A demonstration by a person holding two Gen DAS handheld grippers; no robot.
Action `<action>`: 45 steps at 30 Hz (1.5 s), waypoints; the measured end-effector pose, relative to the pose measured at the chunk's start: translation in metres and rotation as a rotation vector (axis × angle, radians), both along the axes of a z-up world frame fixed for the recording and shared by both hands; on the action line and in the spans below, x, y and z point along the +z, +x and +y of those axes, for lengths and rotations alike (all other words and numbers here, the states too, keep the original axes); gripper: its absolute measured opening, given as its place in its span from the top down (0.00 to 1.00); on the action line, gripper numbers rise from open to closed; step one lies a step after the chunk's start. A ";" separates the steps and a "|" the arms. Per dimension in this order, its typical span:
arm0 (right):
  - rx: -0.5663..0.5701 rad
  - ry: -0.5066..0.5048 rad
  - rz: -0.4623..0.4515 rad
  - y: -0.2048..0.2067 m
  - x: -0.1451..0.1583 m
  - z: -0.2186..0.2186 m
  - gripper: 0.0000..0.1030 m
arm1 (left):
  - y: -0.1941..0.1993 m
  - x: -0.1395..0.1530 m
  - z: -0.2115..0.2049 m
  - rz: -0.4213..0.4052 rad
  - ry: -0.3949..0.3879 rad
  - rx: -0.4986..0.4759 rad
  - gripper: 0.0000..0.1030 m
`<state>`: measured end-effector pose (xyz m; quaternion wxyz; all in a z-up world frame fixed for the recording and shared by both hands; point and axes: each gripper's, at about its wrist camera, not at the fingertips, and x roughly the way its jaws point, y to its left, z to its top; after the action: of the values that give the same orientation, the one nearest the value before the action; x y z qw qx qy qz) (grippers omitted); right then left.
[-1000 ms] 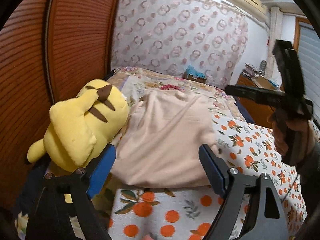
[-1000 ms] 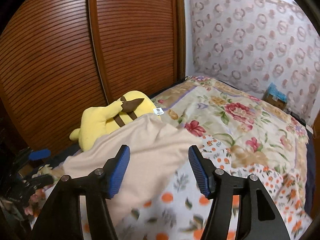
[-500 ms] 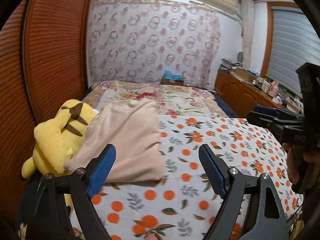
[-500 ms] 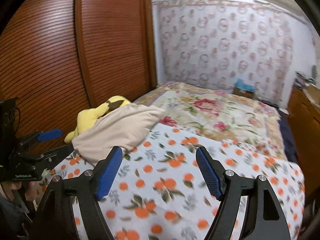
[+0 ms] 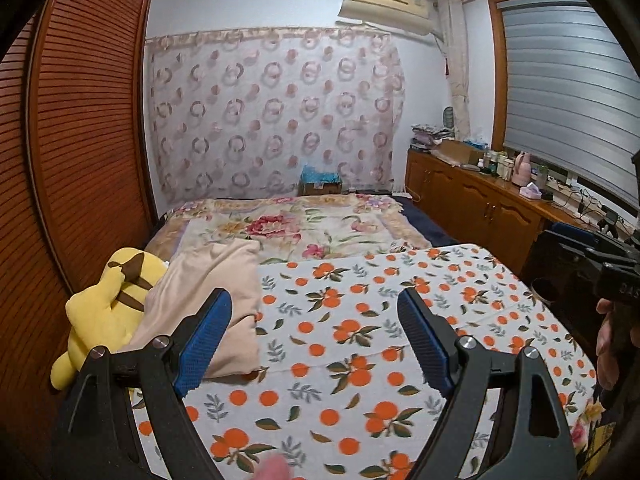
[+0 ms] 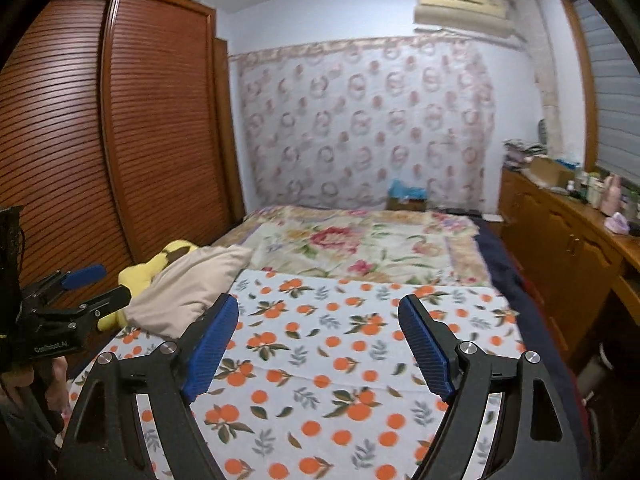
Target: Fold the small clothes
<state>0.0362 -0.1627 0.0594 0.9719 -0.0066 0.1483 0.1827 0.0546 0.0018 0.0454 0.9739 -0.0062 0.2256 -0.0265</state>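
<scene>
While half-hidden behind beige cloth [image 5: 208, 296], yellow plush [image 5: 106, 304]; both grippers released, right gripper [image 6: 318, 344] opening, empty.

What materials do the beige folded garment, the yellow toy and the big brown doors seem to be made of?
Beige garment: likely soft matte knit or fleece; it sags in rounded folds.
Yellow toy: plush fabric, apparently stuffed; fuzzy, dull surface, puffy shape.
Brown doors: probably wood or wood-look, slatted, with a slight sheen; which one cannot be told.
</scene>
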 end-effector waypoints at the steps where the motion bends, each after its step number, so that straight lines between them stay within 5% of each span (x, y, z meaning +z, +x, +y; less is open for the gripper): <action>1: -0.007 0.003 -0.007 -0.003 0.001 -0.002 0.19 | -0.001 0.001 -0.002 -0.005 -0.001 0.000 0.17; 12: -0.036 0.004 -0.029 -0.030 -0.008 0.007 0.18 | -0.008 0.006 -0.006 -0.020 -0.001 0.020 0.17; 45: -0.061 -0.012 -0.040 -0.015 -0.007 -0.014 0.18 | -0.015 0.006 0.002 -0.032 -0.003 0.027 0.17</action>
<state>0.0215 -0.1769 0.0528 0.9797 -0.0118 0.1300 0.1521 0.0394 0.0035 0.0515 0.9776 -0.0102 0.2096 -0.0139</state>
